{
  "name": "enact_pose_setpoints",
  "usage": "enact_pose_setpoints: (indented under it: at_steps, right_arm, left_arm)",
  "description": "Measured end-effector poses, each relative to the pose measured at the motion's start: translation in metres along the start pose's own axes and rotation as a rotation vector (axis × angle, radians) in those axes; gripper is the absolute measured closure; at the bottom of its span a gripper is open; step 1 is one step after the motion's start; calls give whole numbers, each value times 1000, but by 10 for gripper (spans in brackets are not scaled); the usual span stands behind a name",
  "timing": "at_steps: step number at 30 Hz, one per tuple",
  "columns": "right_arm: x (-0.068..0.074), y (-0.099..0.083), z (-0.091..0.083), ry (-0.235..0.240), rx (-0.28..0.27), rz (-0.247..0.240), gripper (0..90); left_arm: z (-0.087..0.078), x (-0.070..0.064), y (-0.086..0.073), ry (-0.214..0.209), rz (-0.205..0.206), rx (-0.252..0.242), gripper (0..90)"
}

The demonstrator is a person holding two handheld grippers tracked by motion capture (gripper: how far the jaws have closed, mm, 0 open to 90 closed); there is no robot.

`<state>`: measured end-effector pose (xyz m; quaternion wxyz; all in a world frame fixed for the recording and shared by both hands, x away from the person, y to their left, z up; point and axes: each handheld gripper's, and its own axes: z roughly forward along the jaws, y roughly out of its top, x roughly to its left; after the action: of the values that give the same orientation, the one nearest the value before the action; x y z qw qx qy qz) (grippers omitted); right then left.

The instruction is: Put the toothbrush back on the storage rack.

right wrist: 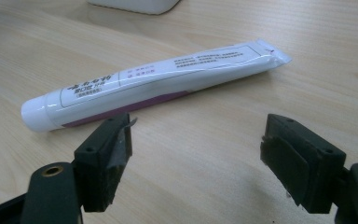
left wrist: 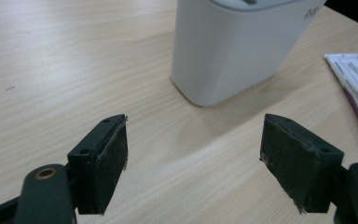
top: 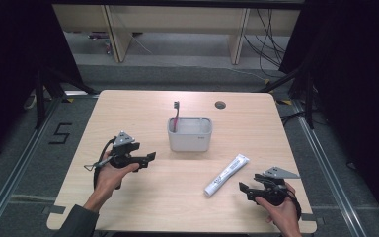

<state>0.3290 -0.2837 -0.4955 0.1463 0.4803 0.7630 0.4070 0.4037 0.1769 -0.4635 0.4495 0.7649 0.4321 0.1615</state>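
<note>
Right hand-held gripper (right wrist: 196, 140) wide open, empty, toothpaste tube (right wrist: 154, 86) at its 12 o'clock on counter (right wrist: 214, 186); left hand-held gripper (left wrist: 193, 144) likewise open, empty.

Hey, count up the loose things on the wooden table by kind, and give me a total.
White plastic toothpaste tube: 1
Pale grey rounded plastic holder cup: 1
Red-handled toothbrush with dark head, standing in the cup: 1
Total: 3
</note>
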Motion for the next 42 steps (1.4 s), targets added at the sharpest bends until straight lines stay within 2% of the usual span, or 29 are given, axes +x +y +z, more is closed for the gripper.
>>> enact_pose_setpoints:
  at_steps: [2,3,5,6,7,8,10,11,15,17,21,22,23,24,25,26,27,28,29,31,33,34,35,37,38,39,40,41,42]
  right_arm:
    - [0,0,-1,-2,3,12,252]
    - [-2,0,-1,-15,-6,-15,252]
    - [-2,0,-1,-13,-8,-14,252]
    - [-2,0,-1,-6,-4,-5,252]
    - [1,-1,-1,8,-5,33,252]
    - [0,-1,-1,-4,8,29,252]
    - [-1,-1,-1,4,2,20,252]
    - [-2,-1,-3,-11,-14,-9,252]
    - [-3,-1,-2,-18,-16,-12,252]
    - [-1,-2,-4,5,-4,15,252]
    - [0,-3,-4,-7,-5,47,252]
    - [-3,-4,-5,-9,-12,17,252]
    - [-4,-4,-7,-3,-13,13,252]
    - [-2,-6,-8,-2,-13,47,252]
    - [-4,-6,-9,-7,-11,31,252]
    - [-3,-7,-10,-14,-8,45,252]
    - [-5,-7,-11,-13,-14,25,252]
    - [-2,-8,-12,-15,0,66,251]
    - [-5,-8,-13,-24,-14,25,251]
    - [-5,-8,-12,-27,-22,19,252]
    - [-2,-8,-11,-26,-14,43,252]
    - [-4,-8,-11,-31,-22,15,252]
    - [-3,-8,-12,-25,-14,25,252]
    - [-3,-8,-11,-21,-18,26,251]
    - [-1,-8,-10,-9,-17,59,252]
    - [-3,-7,-10,-24,-17,16,252]
    - [-3,-7,-9,0,-21,33,252]
    - [-3,-7,-9,-22,-16,17,252]
    - [-3,-7,-10,-21,-11,22,252]
  left_arm:
    - [0,-1,-6,8,-13,-12,227]
    - [-3,-1,-10,9,-3,-7,226]
    - [-3,-2,-13,4,-12,-20,225]
    - [-6,-3,-16,9,-10,-14,225]
    - [-7,-4,-20,3,-12,-24,224]
    - [-9,-5,-24,6,-8,-18,224]
    - [-11,-6,-28,6,-11,-13,223]
    - [-11,-6,-30,0,-9,-12,222]
    - [-15,-7,-34,1,-1,-3,220]
    - [-18,-6,-37,-9,1,-10,219]
    - [-21,-6,-41,-9,0,-9,218]
    - [-23,-6,-43,-13,8,-3,218]
    - [-23,-7,-45,-13,10,-4,217]
    - [-25,-7,-49,-4,23,7,217]
    - [-25,-8,-52,-10,23,9,217]
    - [-26,-8,-55,-14,26,13,216]
    - [-26,-9,-57,-16,27,14,216]
    - [-26,-10,-59,-20,33,23,216]
    - [-27,-11,-61,-18,46,33,215]
    - [-28,-11,-63,-25,63,50,210]
    - [-29,-15,-71,-20,72,52,210]
    - [-29,-18,-73,-23,63,50,210]
    - [-30,-18,-75,-28,82,66,209]
    - [-31,-19,-77,-35,91,69,208]
    - [-32,-22,-79,-46,104,80,208]
    - [-33,-23,-80,-49,106,90,207]
    - [-33,-25,-81,-51,108,82,207]
    - [-35,-26,-82,-49,114,85,207]
    - [-36,-27,-83,-52,108,81,207]
